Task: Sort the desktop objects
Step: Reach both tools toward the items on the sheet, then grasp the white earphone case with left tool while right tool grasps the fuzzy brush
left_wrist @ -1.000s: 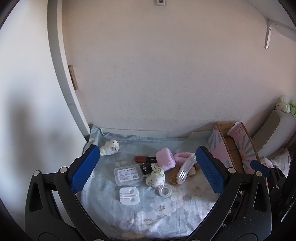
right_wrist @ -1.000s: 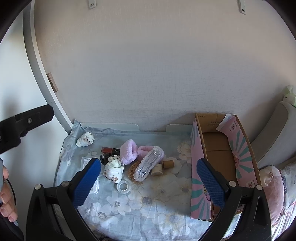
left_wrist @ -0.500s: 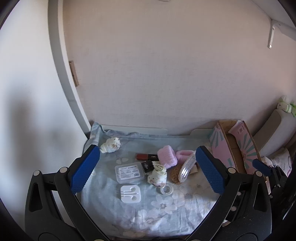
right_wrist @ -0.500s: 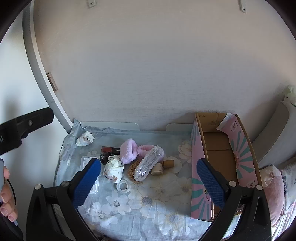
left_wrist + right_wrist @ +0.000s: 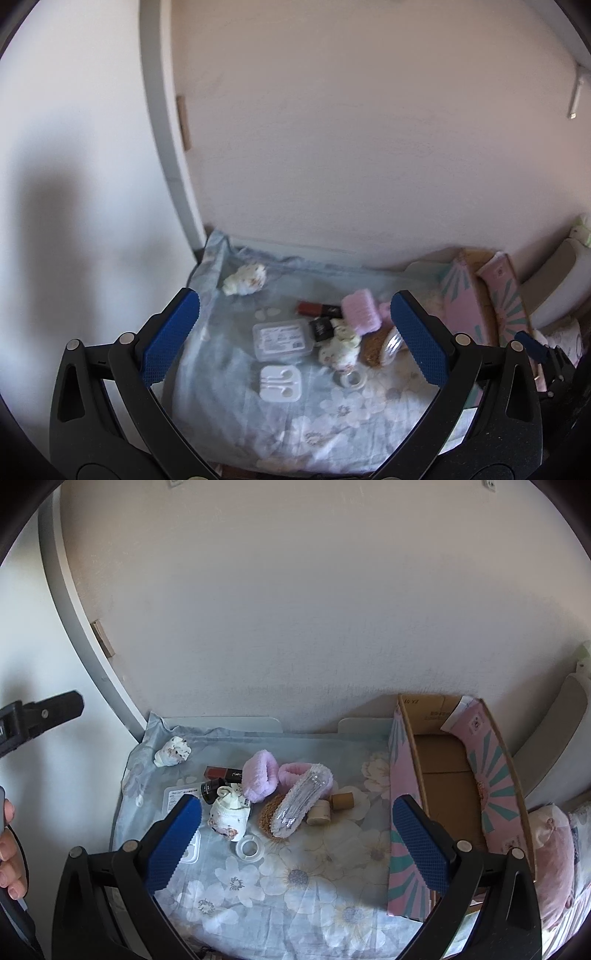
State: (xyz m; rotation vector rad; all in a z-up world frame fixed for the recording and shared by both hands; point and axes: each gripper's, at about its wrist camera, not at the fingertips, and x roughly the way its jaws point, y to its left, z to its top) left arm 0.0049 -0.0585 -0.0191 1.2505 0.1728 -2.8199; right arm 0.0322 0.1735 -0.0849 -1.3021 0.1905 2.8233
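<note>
- Left wrist view: the left gripper (image 5: pixel 291 334) is hovering with its jaws spread wide and holding nothing; the white earphone case (image 5: pixel 279 383) is lying nearest, low between the jaws, on the floral cloth (image 5: pixel 332 424).
- Just beyond it, the clear plastic box (image 5: pixel 282 339) is sitting centred between the jaws, apart from the clutter, so it looks the easiest first pick.
- Right wrist view: the right gripper (image 5: pixel 295 845) is also gaping empty; the tape ring (image 5: pixel 249 848) and floral pouch (image 5: pixel 228 814) are lying toward its left jaw.
- Farther, the clear hair brush (image 5: pixel 301 803) is leaning on the pink headband (image 5: pixel 273 777); I judge lifting it straight up is wise.
- Beyond the right jaw, the open cardboard box (image 5: pixel 443 760) is probably the destination.
</note>
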